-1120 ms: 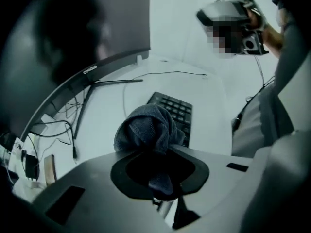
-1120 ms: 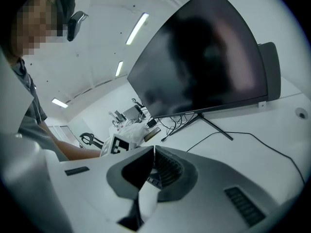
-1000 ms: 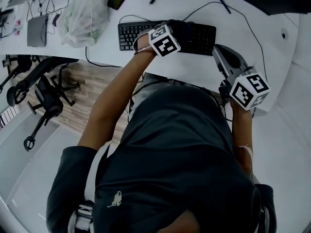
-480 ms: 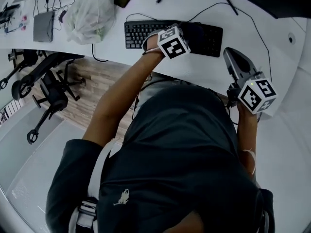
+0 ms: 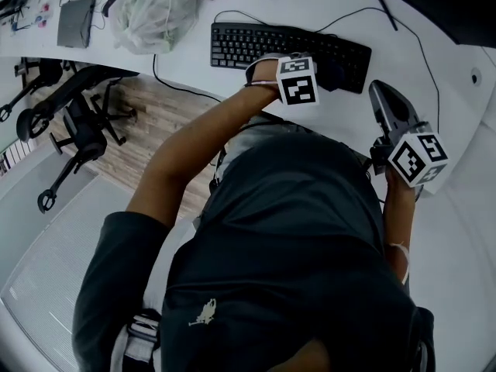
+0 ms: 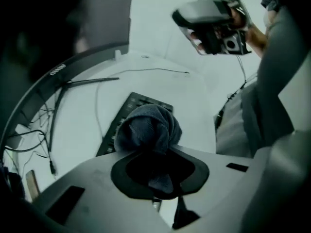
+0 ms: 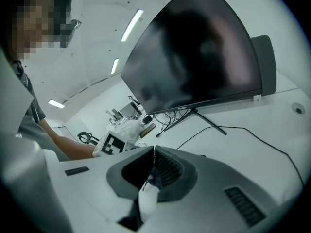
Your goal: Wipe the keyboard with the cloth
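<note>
Pinching a bunched-up dark cloth tight in the jaws of the left hand-held gripper. Held the cloth out in front, over the right half of the black keyboard. Could not tell if cloth and keys touched or sat a little apart. Found the keyboard flat on the white bench, with its long side running left to right along the bench's near edge and its right end dipped a bit toward the person. Looked different in the left gripper view: long side going away and up to the right, with part of it hidden behind the cloth. Held the right hand-held gripper off to the right, just past the keyboard's right end, above the bench near its edge, nose pointing away from the person. Showed its two jaws pressed together in the right gripper view, aimed up toward a big dark monitor. Saw a white plastic bag on the bench left of the keyboard, and a black office chair down beside the bench.
</note>
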Action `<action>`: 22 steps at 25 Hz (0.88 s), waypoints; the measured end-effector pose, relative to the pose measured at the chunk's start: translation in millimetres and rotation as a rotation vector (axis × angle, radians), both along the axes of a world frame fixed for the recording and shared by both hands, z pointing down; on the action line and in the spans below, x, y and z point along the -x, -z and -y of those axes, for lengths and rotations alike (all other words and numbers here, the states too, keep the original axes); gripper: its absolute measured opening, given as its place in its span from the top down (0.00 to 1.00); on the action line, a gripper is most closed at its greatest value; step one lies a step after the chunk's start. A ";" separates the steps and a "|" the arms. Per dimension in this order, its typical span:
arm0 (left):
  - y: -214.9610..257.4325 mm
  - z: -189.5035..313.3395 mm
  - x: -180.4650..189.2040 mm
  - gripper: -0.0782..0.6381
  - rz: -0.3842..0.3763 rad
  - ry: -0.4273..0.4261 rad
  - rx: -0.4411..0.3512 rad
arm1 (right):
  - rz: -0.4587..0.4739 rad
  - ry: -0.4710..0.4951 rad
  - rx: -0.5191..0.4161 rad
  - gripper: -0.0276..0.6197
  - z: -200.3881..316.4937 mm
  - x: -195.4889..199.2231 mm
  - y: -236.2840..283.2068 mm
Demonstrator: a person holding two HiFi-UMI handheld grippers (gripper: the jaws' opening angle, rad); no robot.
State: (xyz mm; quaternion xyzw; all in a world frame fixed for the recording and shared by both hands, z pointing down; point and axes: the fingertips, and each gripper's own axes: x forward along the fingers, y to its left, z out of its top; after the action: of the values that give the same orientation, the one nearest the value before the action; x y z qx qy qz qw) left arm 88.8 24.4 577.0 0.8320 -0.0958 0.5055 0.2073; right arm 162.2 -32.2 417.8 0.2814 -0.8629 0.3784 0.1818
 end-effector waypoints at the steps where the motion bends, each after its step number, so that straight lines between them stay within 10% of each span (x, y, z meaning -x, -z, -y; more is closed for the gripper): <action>1: 4.3 24.2 5.3 0.81 -0.001 0.049 -0.042 | 0.001 0.002 -0.003 0.94 1.3 2.1 0.7; 5: 0.7 69.0 14.3 0.81 0.016 0.122 -0.095 | 0.007 0.012 -0.007 0.94 0.1 12.0 1.9; 13: -11.8 -51.5 -18.2 0.81 -0.006 -0.071 0.073 | -0.002 -0.013 0.007 0.94 -2.5 4.7 -5.4; 18: 7.4 58.2 4.6 0.81 -0.015 0.154 -0.134 | 0.007 -0.015 0.007 0.94 -3.3 9.7 -5.8; 22: -12.5 35.0 -1.4 0.81 -0.006 0.137 -0.030 | 0.011 -0.022 0.011 0.94 -10.8 10.7 -5.6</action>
State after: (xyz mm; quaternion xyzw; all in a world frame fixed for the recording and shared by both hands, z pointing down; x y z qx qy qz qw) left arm 90.1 -10.6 589.5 0.8280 -0.1594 0.4863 0.2289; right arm 151.4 -21.5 423.4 0.2879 -0.8586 0.3866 0.1745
